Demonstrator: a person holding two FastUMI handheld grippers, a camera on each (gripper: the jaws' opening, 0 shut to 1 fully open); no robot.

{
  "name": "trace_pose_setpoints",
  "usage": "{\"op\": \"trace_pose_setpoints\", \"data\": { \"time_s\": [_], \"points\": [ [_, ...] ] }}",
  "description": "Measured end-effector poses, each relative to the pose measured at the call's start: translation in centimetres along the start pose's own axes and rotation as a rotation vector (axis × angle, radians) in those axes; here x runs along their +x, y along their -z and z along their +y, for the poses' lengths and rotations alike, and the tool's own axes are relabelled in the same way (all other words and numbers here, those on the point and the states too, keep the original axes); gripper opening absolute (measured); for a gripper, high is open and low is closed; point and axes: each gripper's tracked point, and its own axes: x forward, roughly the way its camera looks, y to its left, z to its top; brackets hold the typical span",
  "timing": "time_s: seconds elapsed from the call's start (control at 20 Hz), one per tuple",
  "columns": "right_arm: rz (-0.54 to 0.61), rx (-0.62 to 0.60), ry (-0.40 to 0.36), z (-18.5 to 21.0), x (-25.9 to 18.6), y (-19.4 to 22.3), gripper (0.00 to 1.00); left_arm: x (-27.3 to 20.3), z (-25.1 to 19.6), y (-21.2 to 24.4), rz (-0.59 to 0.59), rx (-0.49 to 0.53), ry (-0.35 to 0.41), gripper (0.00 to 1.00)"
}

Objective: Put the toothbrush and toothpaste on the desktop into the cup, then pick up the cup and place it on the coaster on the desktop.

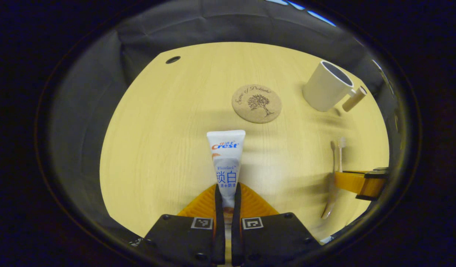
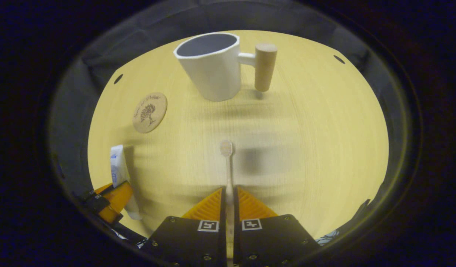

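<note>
So both grippers have something clamped right now. In the left gripper view, the left gripper (image 1: 228, 198) has its fingers closed narrow on the white toothpaste tube with blue and red print (image 1: 226, 163), gripping near the cap end, with the flat crimped end pointing away toward the round cork coaster with a tree drawing (image 1: 256, 103). In the right gripper view, the right gripper (image 2: 229, 202) is pinched tight on the handle of the pale toothbrush (image 2: 228, 168), bristle head pointing forward toward the white cup with a wooden peg handle (image 2: 213, 70). The cup stands upright on the light wood table (image 2: 305, 148), empty as far as I can see, and well apart from the coaster, which sits bare to its left.
</note>
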Motion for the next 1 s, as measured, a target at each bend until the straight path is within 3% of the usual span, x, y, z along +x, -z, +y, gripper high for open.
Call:
{"op": "trace_pose_setpoints", "data": {
  "time_s": [0.8,0.9,1.0],
  "points": [
    [-0.208,0.056,-0.094,-0.3,-9.4,-7.1,0.08,-6.2,0.7,-2.7,-0.140,-0.028,-0.005,0.14],
    [-0.228,0.076,-0.122,0.3,-10.8,-8.4,0.03,-7.0,1.3,-2.6,-0.151,-0.047,-0.006,0.14],
    [-0.248,0.092,-0.145,0.6,-12.8,-9.8,0.08,-7.2,1.6,-2.6,-0.158,-0.065,-0.008,0.14]
  ]
}}
